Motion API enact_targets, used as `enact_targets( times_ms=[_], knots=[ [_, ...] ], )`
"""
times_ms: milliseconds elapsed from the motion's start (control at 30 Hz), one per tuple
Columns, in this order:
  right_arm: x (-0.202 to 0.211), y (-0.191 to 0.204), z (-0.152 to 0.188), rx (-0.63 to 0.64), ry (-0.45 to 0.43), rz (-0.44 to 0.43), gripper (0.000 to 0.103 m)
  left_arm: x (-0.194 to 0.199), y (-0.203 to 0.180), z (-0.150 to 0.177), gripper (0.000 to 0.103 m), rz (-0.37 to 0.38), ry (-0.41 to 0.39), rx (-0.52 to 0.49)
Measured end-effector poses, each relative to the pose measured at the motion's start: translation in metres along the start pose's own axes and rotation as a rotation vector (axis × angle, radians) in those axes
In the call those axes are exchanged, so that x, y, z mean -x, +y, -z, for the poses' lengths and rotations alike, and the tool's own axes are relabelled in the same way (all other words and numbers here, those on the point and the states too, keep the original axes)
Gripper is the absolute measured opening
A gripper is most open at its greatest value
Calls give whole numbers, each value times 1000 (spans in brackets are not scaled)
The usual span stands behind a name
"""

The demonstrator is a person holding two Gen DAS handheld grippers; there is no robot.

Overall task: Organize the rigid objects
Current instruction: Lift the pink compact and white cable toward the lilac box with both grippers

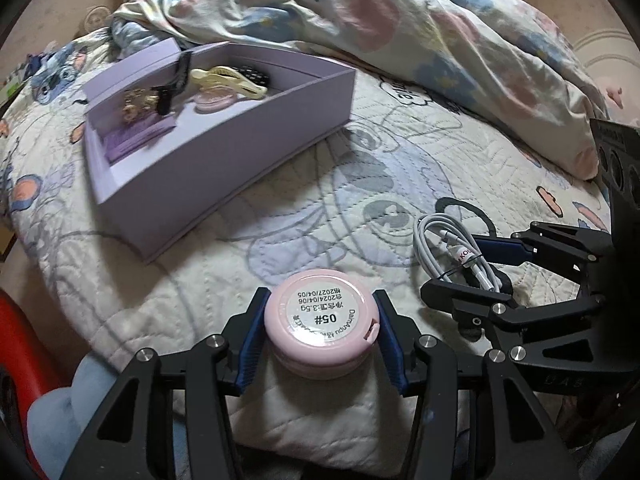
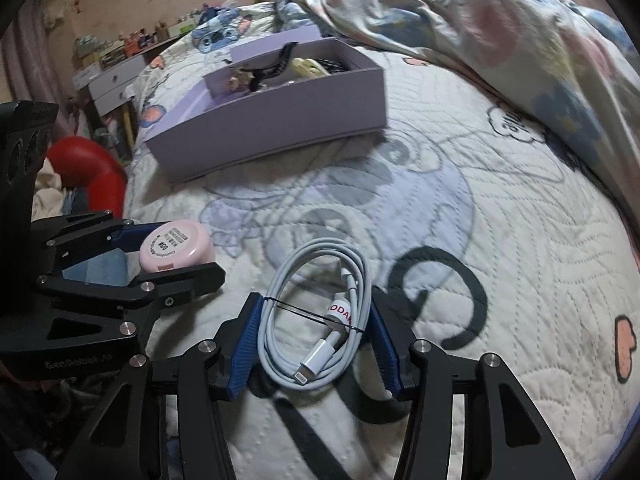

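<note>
My left gripper (image 1: pixel 318 330) is shut on a round pink compact (image 1: pixel 319 322) with a white label, held over the quilt; it also shows in the right wrist view (image 2: pixel 174 248). My right gripper (image 2: pixel 316 344) is shut on a coiled white charging cable (image 2: pixel 320 312), which also shows in the left wrist view (image 1: pixel 456 252). The lilac box (image 1: pixel 224 152) lies on the bed ahead and holds a cream hair claw (image 1: pixel 228 80), a black strap, a gold clip and another pink compact (image 1: pixel 216 102). It also shows in the right wrist view (image 2: pixel 280 124).
A crumpled floral duvet (image 1: pixel 420 40) lies behind and right of the box. The patterned quilt (image 1: pixel 300 208) covers the bed. A red object (image 2: pixel 92 172) sits off the bed's left edge. Drawers with small items (image 2: pixel 116 76) stand at the far left.
</note>
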State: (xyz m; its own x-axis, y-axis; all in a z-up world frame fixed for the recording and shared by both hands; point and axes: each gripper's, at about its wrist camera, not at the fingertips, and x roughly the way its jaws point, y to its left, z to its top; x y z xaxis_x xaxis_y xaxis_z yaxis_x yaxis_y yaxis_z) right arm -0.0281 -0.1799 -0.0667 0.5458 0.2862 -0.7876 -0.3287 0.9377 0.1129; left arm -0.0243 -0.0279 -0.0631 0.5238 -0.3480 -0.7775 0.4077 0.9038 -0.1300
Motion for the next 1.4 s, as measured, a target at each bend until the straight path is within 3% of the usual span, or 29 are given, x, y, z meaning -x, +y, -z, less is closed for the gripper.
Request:
enact_targets(
  times_ms=[733,1400],
  knots=[
    [11,77,-20,183,-39,-144,51,66,49,30,50,-155,-73,160],
    [27,96,-49,245,-86,-181,51,81,65,0,50,-151,-121,165]
  ],
)
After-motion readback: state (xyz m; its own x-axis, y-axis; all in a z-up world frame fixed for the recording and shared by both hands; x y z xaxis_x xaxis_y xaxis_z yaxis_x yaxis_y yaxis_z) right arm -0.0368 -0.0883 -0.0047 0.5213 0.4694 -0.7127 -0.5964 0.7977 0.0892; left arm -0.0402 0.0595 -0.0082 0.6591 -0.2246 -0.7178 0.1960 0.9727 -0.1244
